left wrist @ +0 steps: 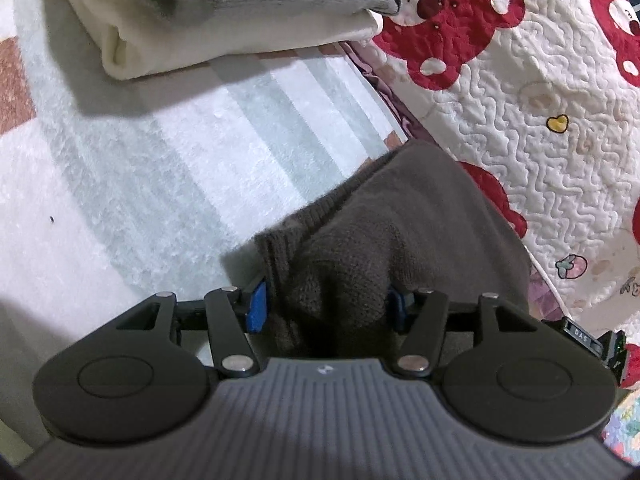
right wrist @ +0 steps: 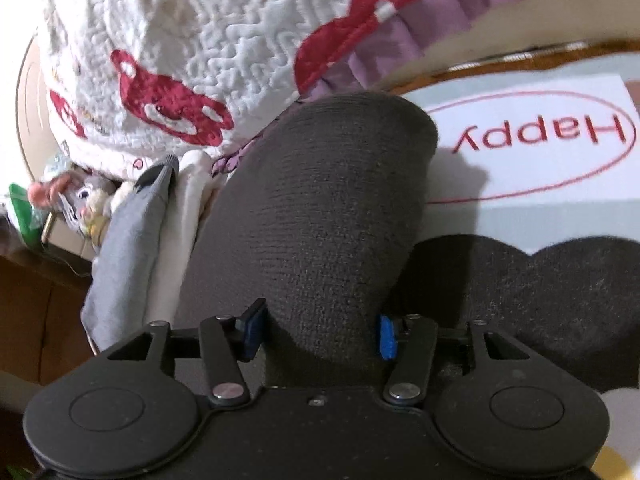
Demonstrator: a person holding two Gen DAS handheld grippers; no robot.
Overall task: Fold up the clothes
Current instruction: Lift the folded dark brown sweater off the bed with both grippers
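Left gripper [left wrist: 326, 306] is clamping a bunched ribbed edge of the brown knit garment [left wrist: 400, 232]; right gripper [right wrist: 318, 330] is pinching another part [right wrist: 320, 200] — likely two holds to keep it spread above the pale rug [left wrist: 180, 168]. Folded cream and grey pile [left wrist: 224, 12] is sitting at 11 o'clock, beside the quilt [left wrist: 540, 80].

Dark brown knit sweater [left wrist: 400, 240], white quilt [left wrist: 540, 100] with red bears, pale striped rug [left wrist: 200, 140].

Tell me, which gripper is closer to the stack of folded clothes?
Hard to tell. Left gripper, holding the brown sweater, sees the stack ahead across the rug. Right gripper has it beside its left finger, apparently closer.
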